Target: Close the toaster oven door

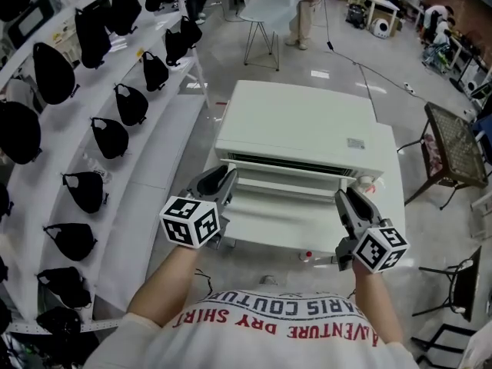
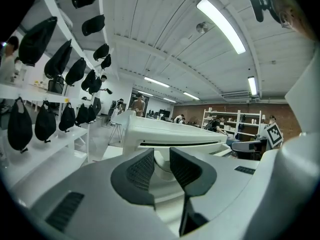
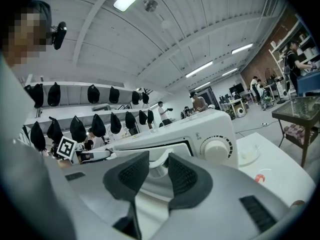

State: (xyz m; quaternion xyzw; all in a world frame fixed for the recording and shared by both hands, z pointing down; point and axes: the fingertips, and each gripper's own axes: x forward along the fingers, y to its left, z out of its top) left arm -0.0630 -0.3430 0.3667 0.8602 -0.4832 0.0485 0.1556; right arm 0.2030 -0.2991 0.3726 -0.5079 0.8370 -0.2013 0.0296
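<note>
While both grippers sit at the front of the one toaster oven [image 1: 300,129], its single door [image 1: 284,221] stands part open, leaning out toward the jaws. One white handle [image 3: 158,161] runs along the door's free edge.

Left gripper [image 1: 219,184]: two jaws narrowly apart, pinching the handle near its left end, with the white bar filling the gap between the pads.

Right gripper [image 1: 347,206]: two jaws likewise clamped on the handle near its right end.

One dial [image 3: 216,148] shows just beyond and to the right of the right jaws. The oven rests on one white table [image 1: 392,183]. Black bags [image 1: 110,137] hang in rows well left of the left jaws; exact count is unclear.
</note>
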